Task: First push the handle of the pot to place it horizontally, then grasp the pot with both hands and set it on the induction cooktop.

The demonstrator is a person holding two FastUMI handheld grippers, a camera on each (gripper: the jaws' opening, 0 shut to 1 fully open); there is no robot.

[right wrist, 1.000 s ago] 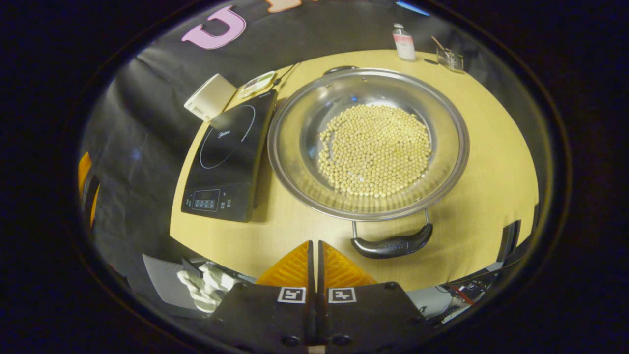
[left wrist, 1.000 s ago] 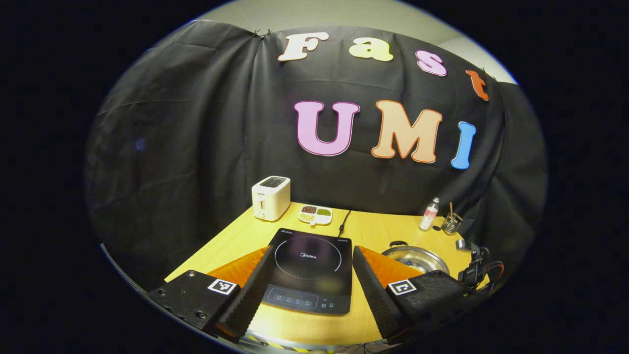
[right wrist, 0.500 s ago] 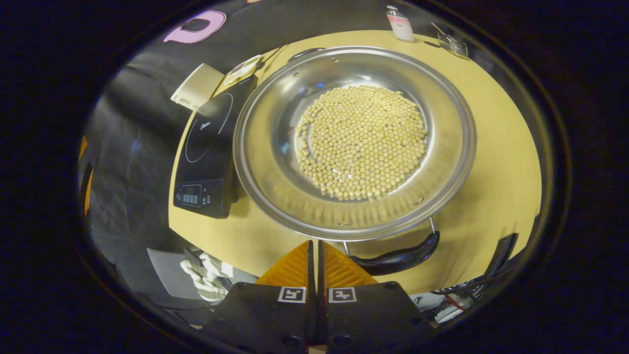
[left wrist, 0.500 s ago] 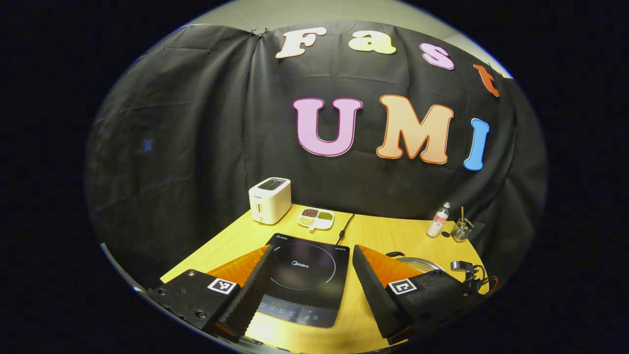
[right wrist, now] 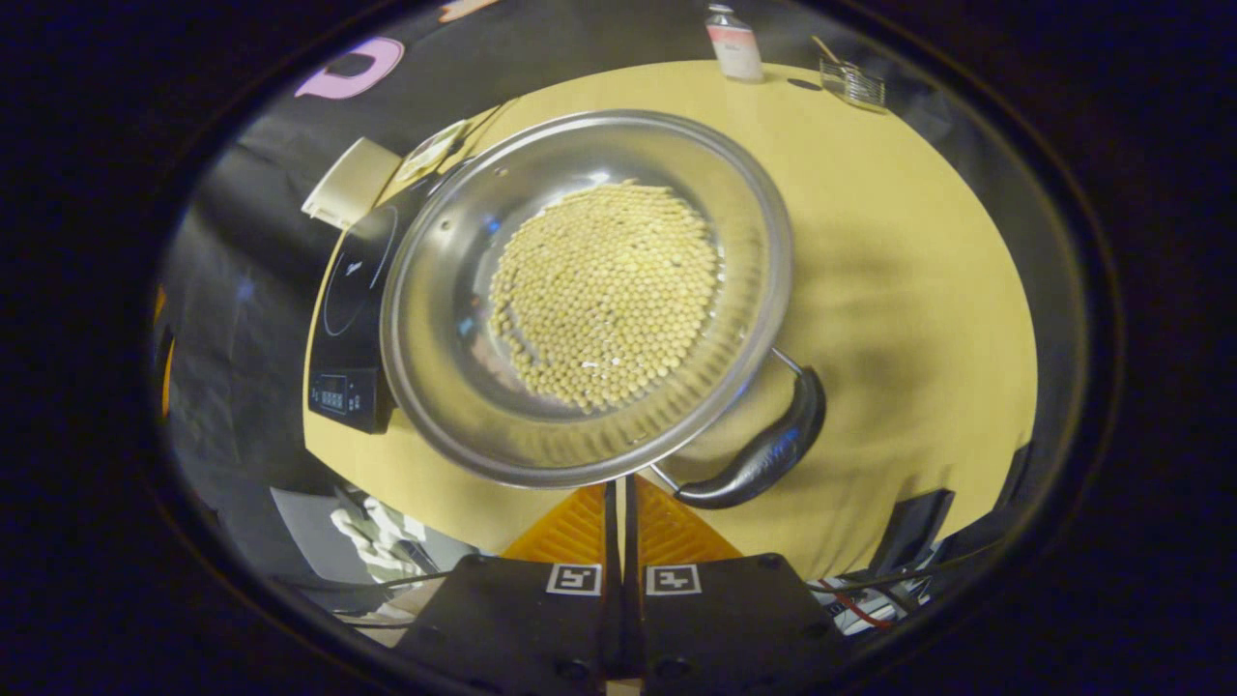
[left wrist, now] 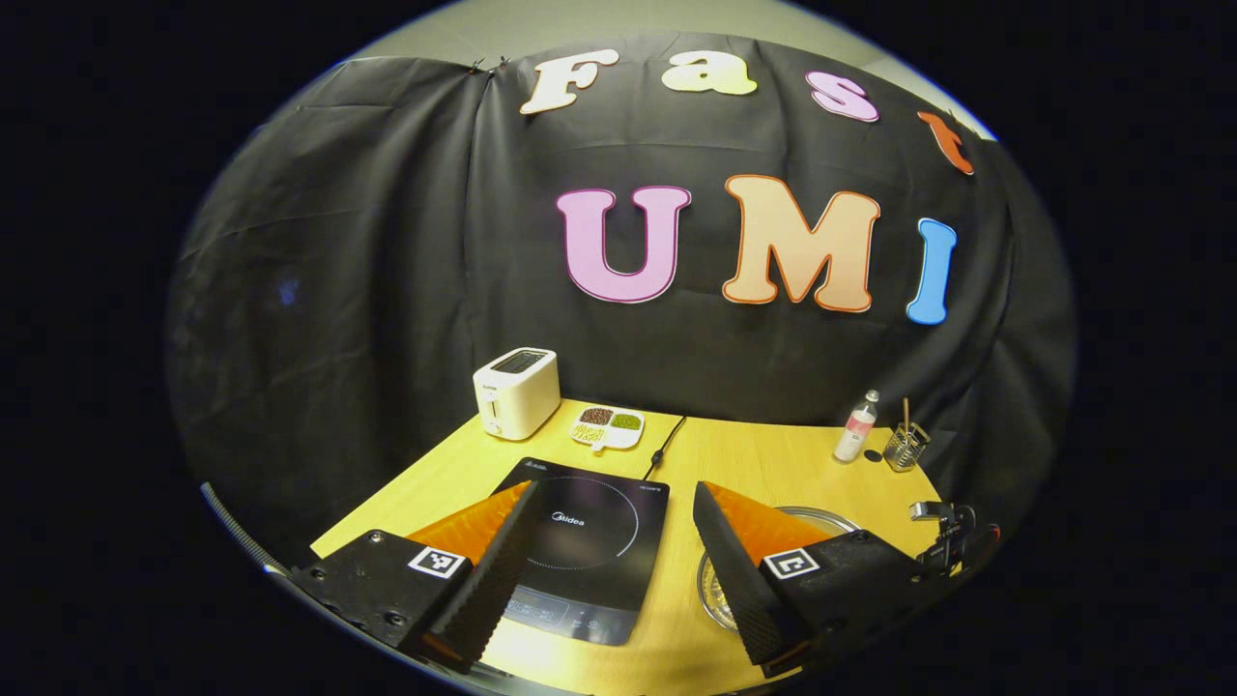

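On the bench (left wrist: 773, 454), a toaster (left wrist: 516, 391) and a small divided dish (left wrist: 606, 426) are seen at the far left, with the induction cooktop (left wrist: 580, 541) in front of them, framed by the left gripper (left wrist: 609, 565), whose jaws are spread wide and hold nothing. To the right, the pot (right wrist: 580, 290) of pale beans is set just beside the cooktop, its rim partly in front of the cooktop's edge and its dark handle (right wrist: 763, 449) pointing near-right. The right gripper (right wrist: 618, 498) is held at the pot's near rim, jaws closed together with nothing between them, while a bottle (right wrist: 733, 43) and glass holder (right wrist: 850, 82) are placed at the far right.
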